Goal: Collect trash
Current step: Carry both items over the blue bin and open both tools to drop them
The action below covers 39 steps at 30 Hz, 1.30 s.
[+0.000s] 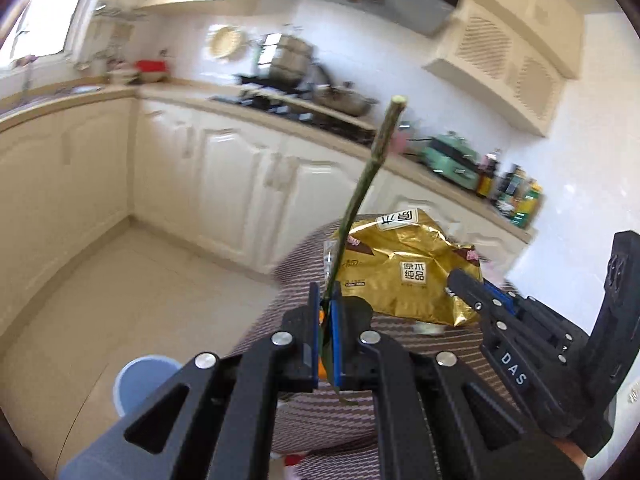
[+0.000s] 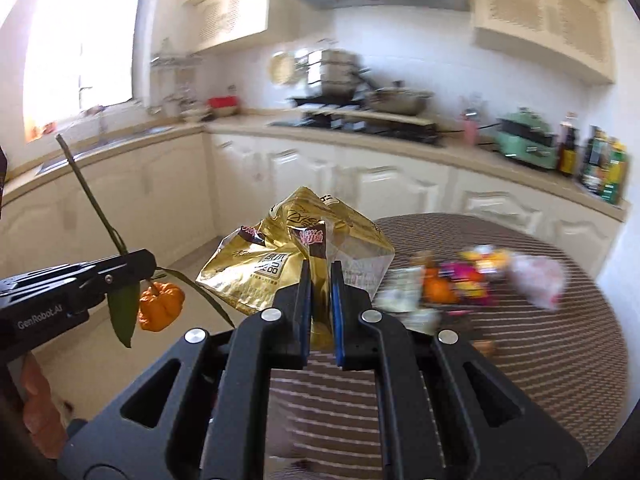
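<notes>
At the bottom centre of the left wrist view, the left gripper (image 1: pixel 326 312) is clamped on a green stem (image 1: pixel 362 192) that rises toward the upper middle. The right gripper (image 2: pixel 321 280) pinches a crumpled gold bag (image 2: pixel 280 264) at centre frame. More wrappers (image 2: pixel 472 276) lie blurred on the striped table (image 2: pixel 540 360) at right, and a blue bin (image 1: pixel 138 380) stands on the floor at lower left.

A gold wrapper (image 2: pixel 280 264), an orange peel (image 2: pixel 160 306) on a green stem (image 1: pixel 360 192), a brown-and-white striped tablecloth (image 2: pixel 540 360), cream cabinets (image 1: pixel 224 176).
</notes>
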Tool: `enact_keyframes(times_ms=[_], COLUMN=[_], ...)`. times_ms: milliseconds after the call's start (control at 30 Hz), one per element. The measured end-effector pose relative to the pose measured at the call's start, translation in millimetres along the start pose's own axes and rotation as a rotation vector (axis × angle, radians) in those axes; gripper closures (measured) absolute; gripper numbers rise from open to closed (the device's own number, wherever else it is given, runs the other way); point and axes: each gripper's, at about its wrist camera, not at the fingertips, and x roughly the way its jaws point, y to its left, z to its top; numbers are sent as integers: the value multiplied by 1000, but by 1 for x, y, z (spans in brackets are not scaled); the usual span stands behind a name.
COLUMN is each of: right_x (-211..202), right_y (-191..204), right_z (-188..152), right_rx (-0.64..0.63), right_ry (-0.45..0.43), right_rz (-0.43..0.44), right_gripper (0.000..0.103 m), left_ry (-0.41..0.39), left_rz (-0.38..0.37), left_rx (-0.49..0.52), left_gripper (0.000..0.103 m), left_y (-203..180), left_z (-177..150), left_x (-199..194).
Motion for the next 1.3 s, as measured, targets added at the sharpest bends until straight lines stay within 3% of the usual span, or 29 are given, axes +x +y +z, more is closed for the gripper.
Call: enact_keyframes(times_ms=[233, 467, 733, 1000, 1033, 1067, 1133, 1300], right_x=[73, 161, 255, 319, 326, 327, 335, 350], right_y=[105, 181, 212, 213, 213, 215, 216, 222], right_z=[-30, -95, -173, -213, -216, -220, -228, -238], right_rx=[-116, -190, -191, -182, -177, -173, -165, -158], right_ry=[122, 329, 554, 666, 676, 684, 701, 733], right_rz=[132, 216, 236, 196, 191, 188, 183, 192], right_gripper=[94, 94, 94, 94, 94, 94, 94, 94], left_ry=[86, 253, 463, 548, 549, 557, 569, 618], left_rz=[149, 240, 306, 328, 328, 331, 357, 363], left_rx=[-135, -280, -374, -400, -407, -419, -438, -490], left_gripper=[99, 99, 99, 98, 93, 74, 48, 48], left_y=[115, 214, 295, 332, 334, 338, 344, 353], left_z=[-31, -82, -140, -177, -178, -178, -183, -193], left_x=[10, 58, 136, 192, 195, 200, 203, 204])
